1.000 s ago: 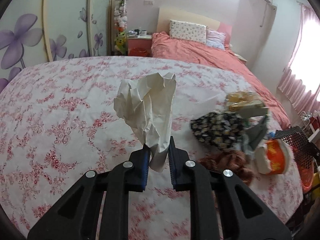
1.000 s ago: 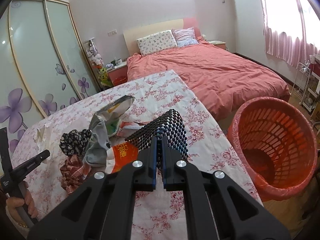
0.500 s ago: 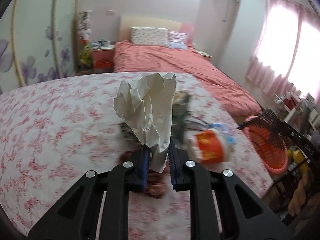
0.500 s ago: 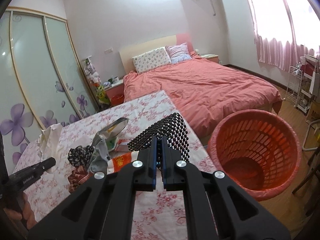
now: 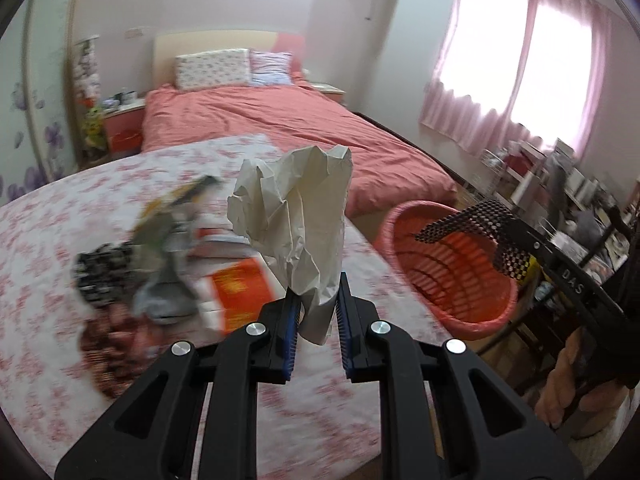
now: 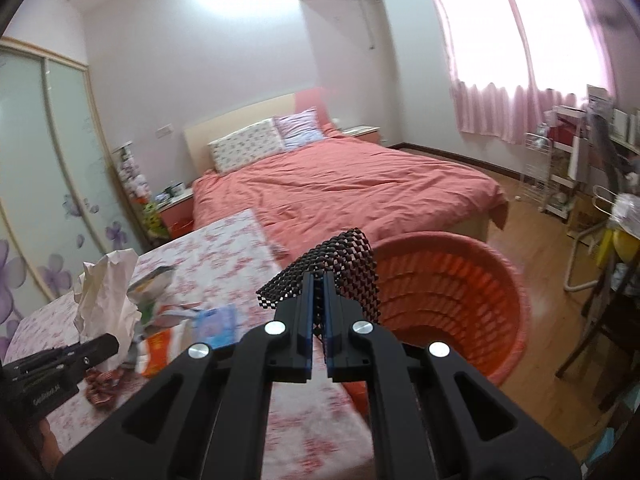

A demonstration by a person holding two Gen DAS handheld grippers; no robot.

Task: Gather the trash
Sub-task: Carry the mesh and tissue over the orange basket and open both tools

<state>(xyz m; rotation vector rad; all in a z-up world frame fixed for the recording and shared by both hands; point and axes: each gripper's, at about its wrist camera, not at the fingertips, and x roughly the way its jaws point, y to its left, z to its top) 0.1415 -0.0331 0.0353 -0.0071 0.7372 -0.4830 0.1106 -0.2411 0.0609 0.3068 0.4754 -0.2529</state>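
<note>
Your left gripper [image 5: 317, 312] is clamped on a crumpled paper wad [image 5: 296, 220]; the blue pads pinch its lower tail and the bulk stands upright above the fingers, long axis roughly vertical in frame centre. Your right gripper [image 6: 317, 304] has its jaws nearly together on a strip of black mesh matting [image 6: 324, 264], which fans up and out past the tips toward upper centre.

The key relation is the orange basket [image 5: 448, 264]. In the left wrist view it sits right of centre, beyond and to the right of the paper, off the edge of the floral table [image 5: 60, 248]. In the right wrist view the basket [image 6: 440, 296] fills the area just right of and behind the mesh, so your right hand looks the nearer one; the mesh seems close to over the rim, though depth is hard to judge. The paper likely needs more travel toward frame right before you let go.

The remaining trash pile [image 5: 168, 264], wrappers, an orange carton and dark scraps, lies blurred on the table in the left wrist view, left of the paper.

The left view alone shows the right tool side-on with the mesh [image 5: 472, 224] hanging above the basket mouth. The right view alone shows the left tool at lower left with the paper [image 6: 106, 292] over the table, well apart from the basket.
</note>
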